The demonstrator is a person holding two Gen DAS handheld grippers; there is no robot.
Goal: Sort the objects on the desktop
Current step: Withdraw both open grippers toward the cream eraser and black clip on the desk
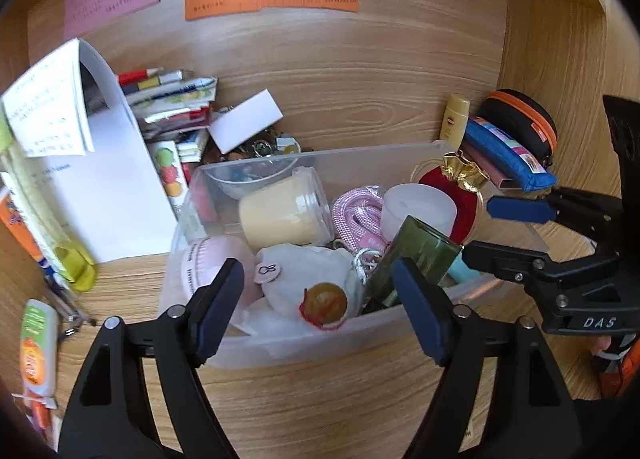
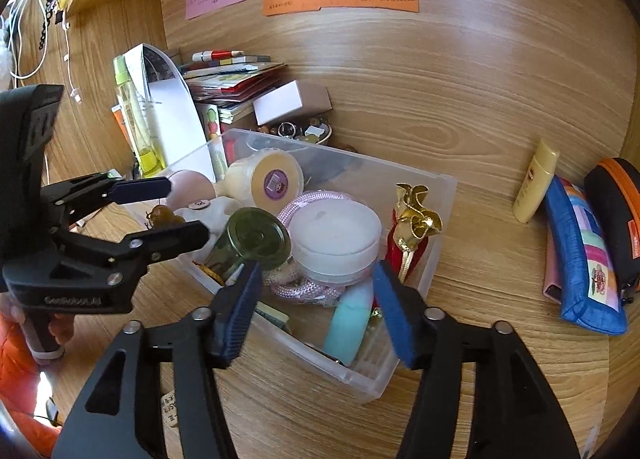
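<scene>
A clear plastic bin stands on the wooden desk, filled with small items. Among them are a cream jar, a pink cord, a white round tub, a green glass jar, a red pouch with a gold bow and a white plush. My left gripper is open over the bin's near wall, holding nothing. My right gripper is open at the bin's right end, with the tub and a teal tube seen between its fingers, untouched.
Right of the bin lie a blue pencil case, a black case with an orange zip and a yellow bottle. Behind it are stacked booklets, a white box and a green bottle. Coloured notes hang on the back wall.
</scene>
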